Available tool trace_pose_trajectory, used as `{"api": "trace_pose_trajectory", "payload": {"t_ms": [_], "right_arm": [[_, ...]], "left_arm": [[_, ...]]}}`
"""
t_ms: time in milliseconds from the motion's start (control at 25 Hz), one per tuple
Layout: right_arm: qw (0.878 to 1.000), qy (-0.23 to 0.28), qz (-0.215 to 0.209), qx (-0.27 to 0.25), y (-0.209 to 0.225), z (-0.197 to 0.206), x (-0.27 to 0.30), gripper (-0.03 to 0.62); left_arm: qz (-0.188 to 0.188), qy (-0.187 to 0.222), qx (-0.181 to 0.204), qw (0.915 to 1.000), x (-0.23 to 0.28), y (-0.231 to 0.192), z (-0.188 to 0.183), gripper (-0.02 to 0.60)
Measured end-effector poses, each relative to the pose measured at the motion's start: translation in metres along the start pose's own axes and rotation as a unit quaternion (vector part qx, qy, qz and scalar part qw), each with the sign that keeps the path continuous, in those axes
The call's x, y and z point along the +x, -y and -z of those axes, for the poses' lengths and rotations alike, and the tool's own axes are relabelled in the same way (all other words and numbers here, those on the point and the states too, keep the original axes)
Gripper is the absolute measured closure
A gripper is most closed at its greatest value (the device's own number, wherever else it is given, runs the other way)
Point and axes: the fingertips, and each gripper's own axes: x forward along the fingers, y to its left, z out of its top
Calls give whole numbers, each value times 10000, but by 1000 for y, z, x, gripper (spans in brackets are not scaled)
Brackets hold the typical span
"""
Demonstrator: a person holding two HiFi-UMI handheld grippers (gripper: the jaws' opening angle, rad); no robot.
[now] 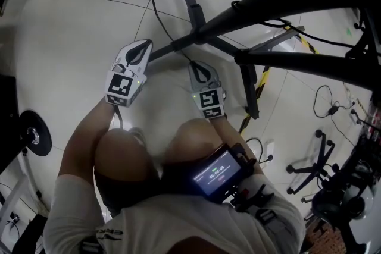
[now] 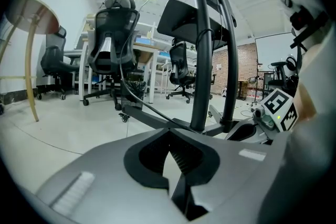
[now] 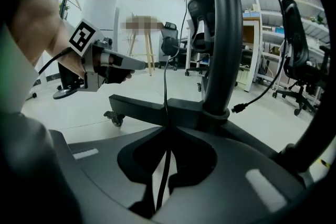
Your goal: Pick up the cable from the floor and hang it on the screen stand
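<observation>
R gripper (image 3: 168, 131): jaws pinch the black cable (image 3: 165, 86). In the R gripper view I see it pass between the pads, then rise straight up in front of the screen stand (image 3: 226, 34) base. In head view the cable runs from the R tips past one base leg toward the top edge, above the pale floor (image 1: 71, 21).

L gripper (image 2: 169, 129): tips pressed together, nothing between them. It points at the stand post, near the hub where the legs meet.

Both grippers sit side by side, apart, L to the left of R, both close to the hub. The person's knees (image 1: 119, 151) show just below the grippers. An office chair (image 2: 113, 39) stands beyond the stand, well apart.
</observation>
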Motion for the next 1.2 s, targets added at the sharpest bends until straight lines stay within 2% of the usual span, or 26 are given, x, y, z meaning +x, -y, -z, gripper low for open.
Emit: {"api": "trace_pose_trajectory", "payload": {"t_ms": [280, 520, 800, 1200], "right_arm": [[9999, 133, 81, 7, 9, -46, -25, 560], [9998, 123, 127, 6, 5, -117, -84, 559], [9992, 236, 160, -271, -1, -238, -172, 559], [9912, 902, 554, -793, 11, -433, -311, 559]], "left_arm": [[-195, 96, -117, 9997, -10, -7, -36, 580], [-308, 10, -302, 9991, -46, -3, -104, 580], [-535, 225, -363, 9977, -106, 5, -227, 580], [-570, 767, -145, 9953, -185, 30, -440, 580]]}}
